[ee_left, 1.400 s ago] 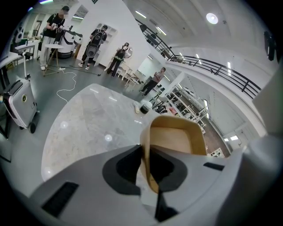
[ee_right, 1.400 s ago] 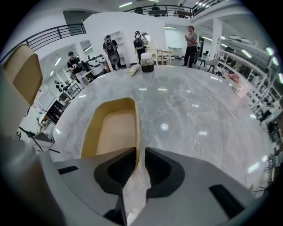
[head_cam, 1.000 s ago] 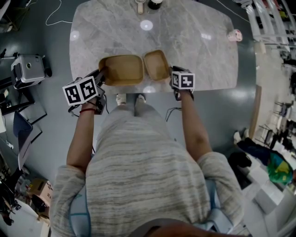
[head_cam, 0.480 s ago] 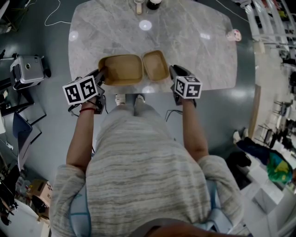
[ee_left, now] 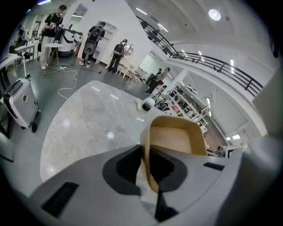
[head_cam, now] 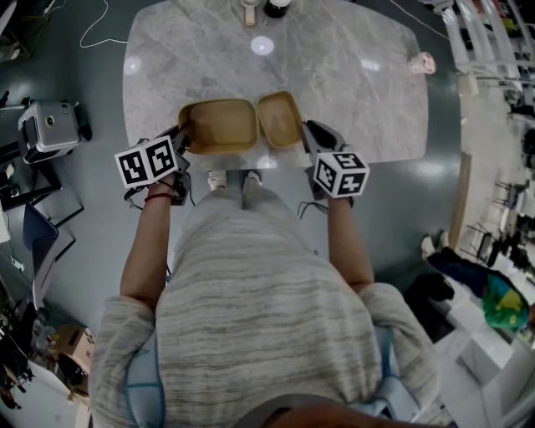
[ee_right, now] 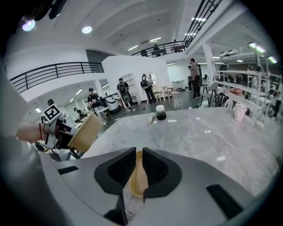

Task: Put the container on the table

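The larger tan container (head_cam: 219,125) shows in the upper middle of the head view, over the marble table's (head_cam: 351,75) near edge. The left gripper (head_cam: 184,136) pinches its left rim. Just beside it on the right, a smaller tan container (head_cam: 280,119) has its rim clamped by the right gripper (head_cam: 309,132).

At the near edge of the tabletop (head_cam: 351,92), the big container (head_cam: 219,125) and the small container (head_cam: 280,119) I hold sit just beside each other, leaving me no gap between them. Beyond them the middle lies open. A dark jar (head_cam: 278,7) stands at the far edge, and a pink cup (head_cam: 424,63) near the far right corner.
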Motion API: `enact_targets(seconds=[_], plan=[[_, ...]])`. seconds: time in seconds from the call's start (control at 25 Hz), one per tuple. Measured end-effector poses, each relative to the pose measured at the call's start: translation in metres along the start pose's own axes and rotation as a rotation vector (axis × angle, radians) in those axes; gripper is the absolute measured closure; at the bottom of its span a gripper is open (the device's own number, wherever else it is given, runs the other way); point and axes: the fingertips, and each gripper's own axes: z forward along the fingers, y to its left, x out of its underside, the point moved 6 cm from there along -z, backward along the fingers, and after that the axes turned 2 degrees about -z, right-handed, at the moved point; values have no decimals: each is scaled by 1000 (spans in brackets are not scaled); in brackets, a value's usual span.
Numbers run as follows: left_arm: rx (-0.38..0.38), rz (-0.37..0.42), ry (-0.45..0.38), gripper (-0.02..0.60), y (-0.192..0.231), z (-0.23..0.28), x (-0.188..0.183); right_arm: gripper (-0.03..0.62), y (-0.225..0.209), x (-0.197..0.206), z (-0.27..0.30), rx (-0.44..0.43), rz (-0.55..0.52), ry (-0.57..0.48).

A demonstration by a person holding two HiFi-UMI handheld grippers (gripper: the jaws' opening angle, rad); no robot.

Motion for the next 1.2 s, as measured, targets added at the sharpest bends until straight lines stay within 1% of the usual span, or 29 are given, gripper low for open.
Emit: enact_targets(seconds=[0.28,0.8,1.0,1.2], plan=[[-5,3,5,551,-1,3,-2,553,7,-6,-7,-21,-16,-40],[-39,-5,22,551,12,15,-6,553,2,-3,-5,-15,6,-33],[-59,-18,45,551,22,26,-4,553,3,-5,-4,-15,4,-30],[-81,-56,88,551,35,45,6,553,3,-4,-3,-16,5,-20]])
